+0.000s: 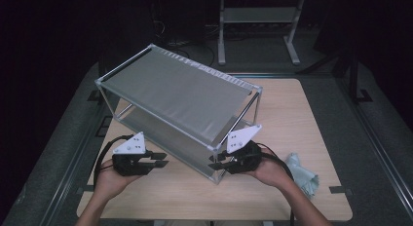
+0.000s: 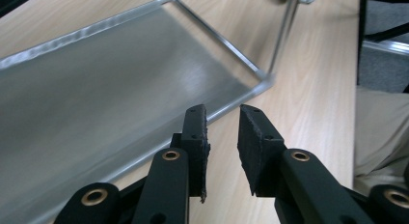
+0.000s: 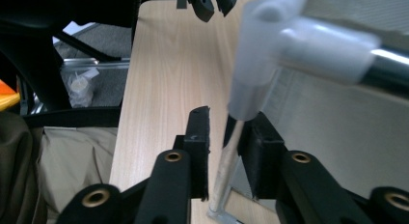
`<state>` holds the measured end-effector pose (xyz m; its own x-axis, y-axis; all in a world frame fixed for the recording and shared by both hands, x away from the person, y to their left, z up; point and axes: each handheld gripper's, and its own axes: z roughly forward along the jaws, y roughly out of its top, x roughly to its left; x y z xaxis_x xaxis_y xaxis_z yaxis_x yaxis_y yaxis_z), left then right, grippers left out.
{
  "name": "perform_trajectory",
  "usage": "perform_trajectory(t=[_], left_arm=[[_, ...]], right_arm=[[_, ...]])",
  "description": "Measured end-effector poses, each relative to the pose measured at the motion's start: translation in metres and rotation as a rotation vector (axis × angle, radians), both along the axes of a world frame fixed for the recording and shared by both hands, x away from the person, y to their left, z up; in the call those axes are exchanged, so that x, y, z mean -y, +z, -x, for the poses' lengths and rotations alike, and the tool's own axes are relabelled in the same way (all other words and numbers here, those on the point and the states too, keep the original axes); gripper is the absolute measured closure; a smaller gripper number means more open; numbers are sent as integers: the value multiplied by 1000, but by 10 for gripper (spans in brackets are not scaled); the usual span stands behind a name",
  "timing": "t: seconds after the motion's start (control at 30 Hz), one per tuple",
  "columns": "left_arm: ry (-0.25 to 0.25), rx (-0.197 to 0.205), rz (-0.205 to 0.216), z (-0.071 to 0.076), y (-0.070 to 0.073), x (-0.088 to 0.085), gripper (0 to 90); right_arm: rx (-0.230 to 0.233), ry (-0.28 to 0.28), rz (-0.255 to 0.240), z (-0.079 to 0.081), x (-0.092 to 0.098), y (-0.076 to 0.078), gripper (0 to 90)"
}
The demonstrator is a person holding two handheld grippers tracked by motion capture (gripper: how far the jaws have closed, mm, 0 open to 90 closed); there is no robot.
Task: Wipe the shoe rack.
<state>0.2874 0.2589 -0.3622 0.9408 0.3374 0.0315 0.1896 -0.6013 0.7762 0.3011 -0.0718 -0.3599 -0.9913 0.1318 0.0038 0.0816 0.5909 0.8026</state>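
1. Two-tier metal rack (image 1: 178, 97) stands on the wooden table (image 1: 292, 119), set at an angle, its near corner toward the person. Both shelves are plain grey sheet; thin chrome posts run between pale plastic corner joints.
2. Left gripper (image 1: 161, 159): held level just off the rack's long near side, jaws pointing at the lower shelf. In the left gripper view the jaws stand partly open with bare table between the pads; nothing is gripped. The lower shelf's rim (image 2: 144, 156) lies just beyond the fingertips, not touching.
3. Right gripper (image 1: 217, 162): at the rack's near corner. In the right gripper view the corner post (image 3: 230, 156) runs between the two jaws, below the pale corner joint (image 3: 270, 45). A gap shows between the left pad and the post; the right pad sits very close to it, contact cannot be told. The jaws do not clamp it.
4. Pale green cloth (image 1: 302, 173) lies crumpled on the table, right of the person's right hand (image 1: 272, 170), apart from the rack.
5. Writing: no brand, label or lettering readable on the rack, grippers or table. The grey three-cornered plates carry only small holes.
6. Background: a second metal frame (image 1: 258, 21) stands on the floor beyond the table, in the dark.
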Motion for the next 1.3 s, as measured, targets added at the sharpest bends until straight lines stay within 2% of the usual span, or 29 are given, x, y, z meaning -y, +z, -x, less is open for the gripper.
perform_trajectory(t=[0.1,0.13,0.3,0.33,0.5,0.7,0.8,1.0,1.1,1.3], left_arm=[[-16,-3,7,2,-1,8,715],[-29,-5,12,4,-2,16,713],[-55,-10,22,4,-3,33,694],[-70,-11,31,5,-3,43,691],[-109,-12,38,5,-5,68,671],[-144,-25,58,3,-5,94,641],[-154,-21,66,1,-5,106,629],[-134,-31,73,-6,-10,118,633],[-147,-41,61,-8,-13,122,672],[-157,-40,55,-10,-15,128,738]], right_arm=[[-3,-3,-11,1,1,0,676],[-7,4,-35,2,6,2,658],[-13,-17,-36,4,24,5,625],[-13,-45,-38,3,37,7,625],[-1,-121,-58,-2,68,17,625],[27,-180,-97,-11,89,38,638],[52,-211,-104,-19,90,52,661],[76,-270,-114,-41,83,73,696],[74,-292,-100,-52,75,75,705],[49,-325,-48,-68,63,69,730]])
